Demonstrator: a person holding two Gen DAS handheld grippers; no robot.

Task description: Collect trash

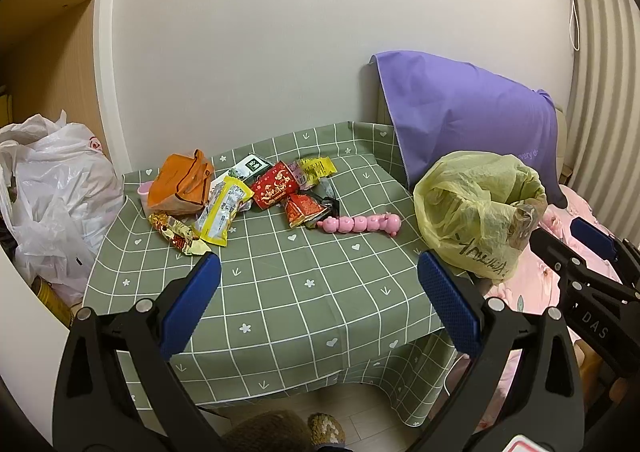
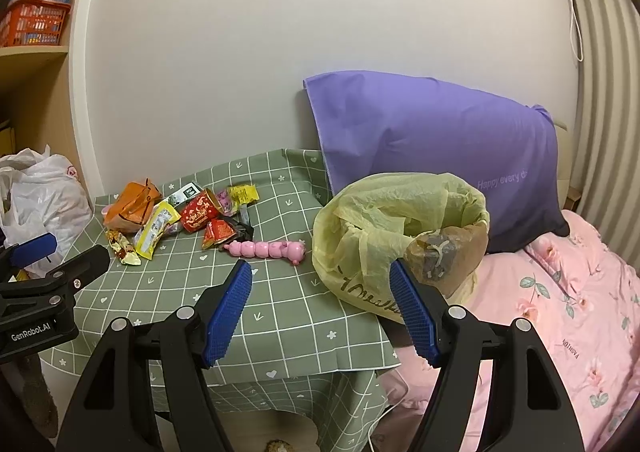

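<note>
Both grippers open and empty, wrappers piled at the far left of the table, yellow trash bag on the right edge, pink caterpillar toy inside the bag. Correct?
Not quite: the pink caterpillar toy lies on the green checked tablecloth, between the wrappers and the yellow trash bag, not inside it. The right wrist view shows this. The rest holds: left gripper and right gripper are open and empty.

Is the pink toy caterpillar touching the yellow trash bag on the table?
Apart. In the left wrist view, a strip of green tablecloth shows plainly between the pink toy caterpillar and the yellow trash bag. The right wrist view makes them look closer.
</note>
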